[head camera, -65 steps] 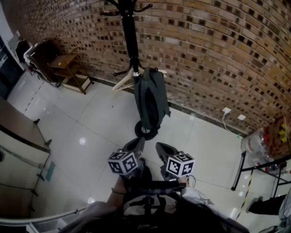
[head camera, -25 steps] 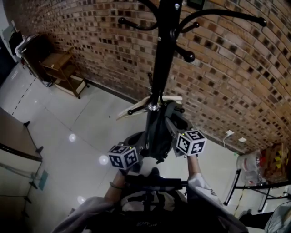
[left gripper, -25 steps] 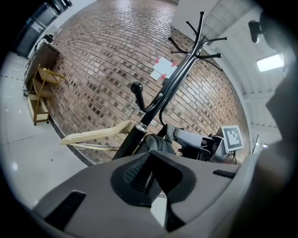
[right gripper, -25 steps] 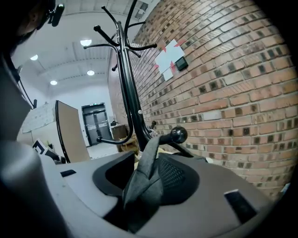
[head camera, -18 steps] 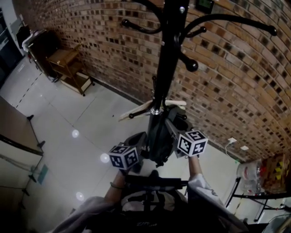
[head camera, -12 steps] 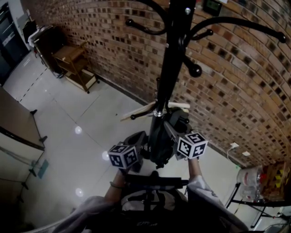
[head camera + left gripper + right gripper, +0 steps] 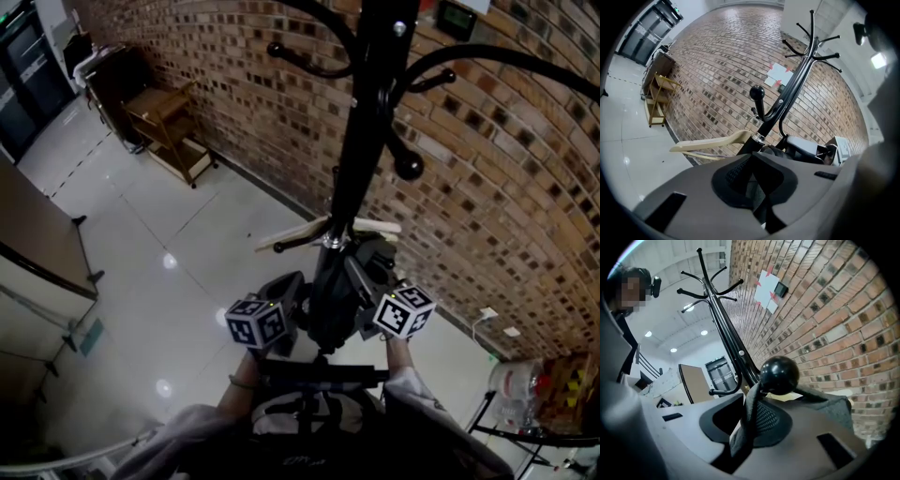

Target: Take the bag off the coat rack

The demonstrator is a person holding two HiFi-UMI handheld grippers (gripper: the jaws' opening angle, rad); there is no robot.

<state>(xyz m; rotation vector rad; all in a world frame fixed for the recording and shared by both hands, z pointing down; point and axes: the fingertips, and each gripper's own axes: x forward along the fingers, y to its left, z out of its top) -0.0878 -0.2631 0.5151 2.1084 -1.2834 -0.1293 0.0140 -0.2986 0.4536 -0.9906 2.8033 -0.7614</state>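
A dark bag (image 7: 330, 298) hangs against the black coat rack (image 7: 367, 131), under a wooden hanger (image 7: 323, 228). The bag's strap (image 7: 748, 414) loops over a round black knob (image 7: 778, 376) on one hook. My right gripper (image 7: 750, 428) is just below that knob. Its jaws are closing, and the strap runs down between them, pinched. In the head view it (image 7: 367, 281) is at the bag's right side. My left gripper (image 7: 287, 292) is against the bag's left side. In its own view, the left gripper (image 7: 757, 188) has its jaws nearly together with grey bag fabric (image 7: 774, 152) in the narrow gap.
A brick wall (image 7: 487, 216) stands right behind the rack. A wooden shelf cart (image 7: 169, 122) is at the back left, and a desk edge (image 7: 37, 248) at the left. Bottles and a crate (image 7: 530, 394) sit at the lower right. Other hooks (image 7: 300, 58) stick out overhead.
Both grippers came up from short of the rack to the bag's two sides. Over the last second the right gripper's cube has tilted and sunk a little. The left has barely moved.
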